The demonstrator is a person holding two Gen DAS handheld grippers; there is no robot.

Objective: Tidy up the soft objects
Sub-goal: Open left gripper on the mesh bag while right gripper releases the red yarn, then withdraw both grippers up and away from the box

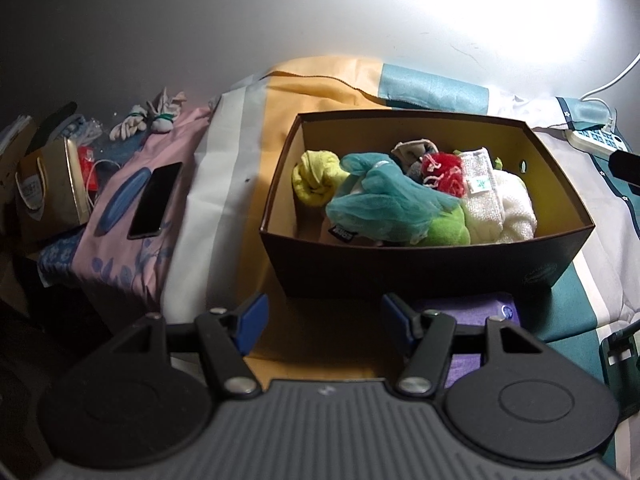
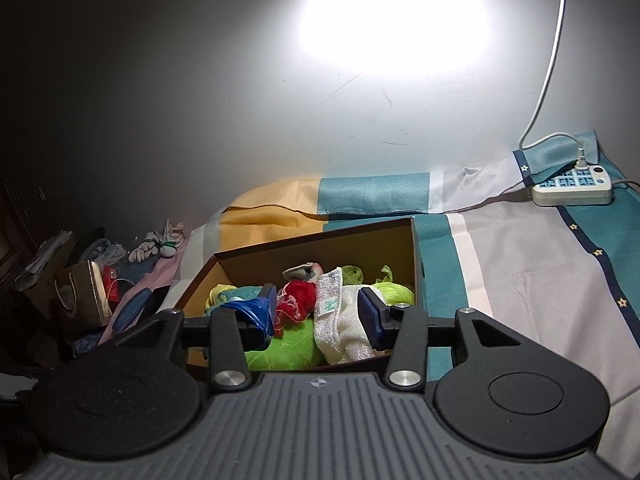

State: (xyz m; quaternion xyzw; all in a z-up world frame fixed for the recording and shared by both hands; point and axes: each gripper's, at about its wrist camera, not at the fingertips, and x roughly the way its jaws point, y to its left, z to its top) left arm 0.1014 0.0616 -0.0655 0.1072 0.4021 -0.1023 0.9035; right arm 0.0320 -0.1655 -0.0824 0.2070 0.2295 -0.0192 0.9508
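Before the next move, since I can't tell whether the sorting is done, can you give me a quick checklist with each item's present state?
1. Left gripper open and holding nothing: ok.
2. Right gripper open and holding nothing: ok; it hovers over the box's near edge.
3. Box upright on the striped cloth: ok.
4. Soft items inside the box, such as the teal mesh, red pouf and white towel: ok.
5. No soft items left outside: not ok; a tied bundle of gloves lies by the wall.
6. Phone away from the box: ok.
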